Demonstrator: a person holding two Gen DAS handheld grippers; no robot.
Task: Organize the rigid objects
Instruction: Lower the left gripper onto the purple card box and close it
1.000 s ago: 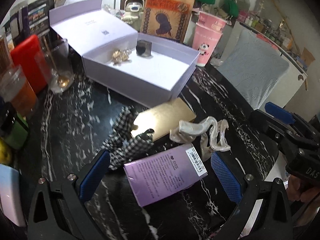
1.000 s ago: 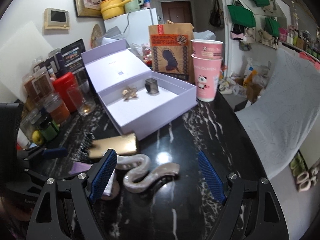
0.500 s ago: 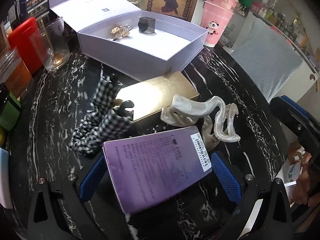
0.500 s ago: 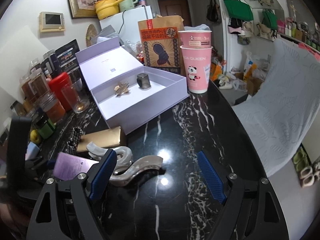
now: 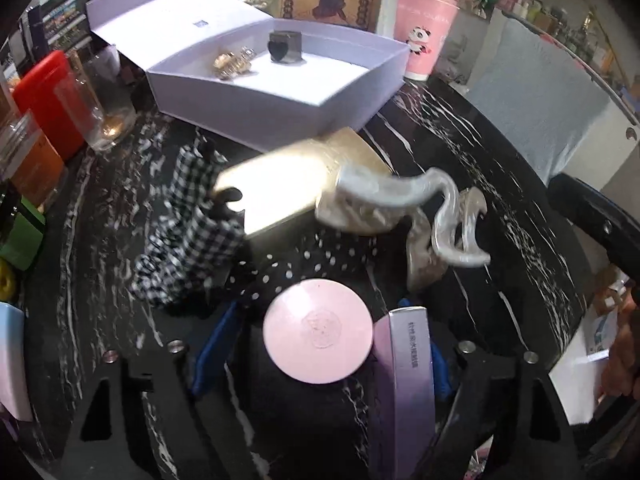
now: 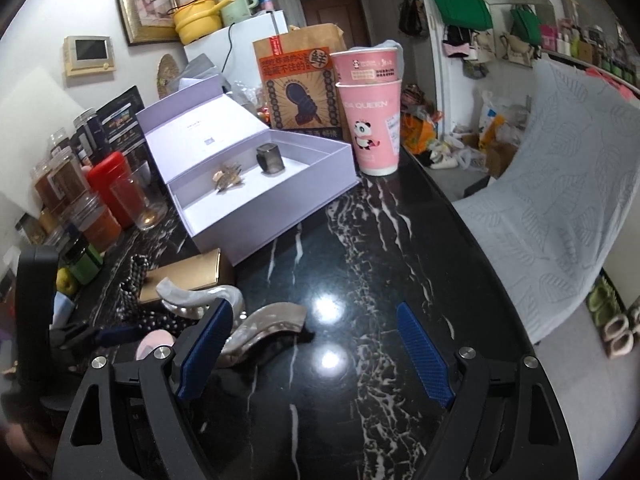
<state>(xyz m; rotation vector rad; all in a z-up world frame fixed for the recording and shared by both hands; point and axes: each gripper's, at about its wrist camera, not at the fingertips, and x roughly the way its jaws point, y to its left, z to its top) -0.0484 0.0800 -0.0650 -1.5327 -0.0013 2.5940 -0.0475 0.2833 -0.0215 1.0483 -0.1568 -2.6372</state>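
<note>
Compared with half a second back: purple box (image 5: 404,392) no longer flat with its label up, now tipped on edge against the right pad of the left gripper (image 5: 320,312). Uncovered beneath it: pink round compact (image 5: 318,336) and polka-dot cloth (image 5: 304,268). Jaws just been closing, now part-open around box and compact; no squeeze from both pads visible, so not calling it a grip. Closer in on the gold case (image 5: 288,184), pearly hair claw (image 5: 384,200) and checked fabric (image 5: 192,220). Right gripper (image 6: 314,312) wide open as before, only bare black marble table (image 6: 360,380) between the pads, claw now just beside its left pad. Lavender gift box (image 6: 280,216) unchanged, lid open.
</note>
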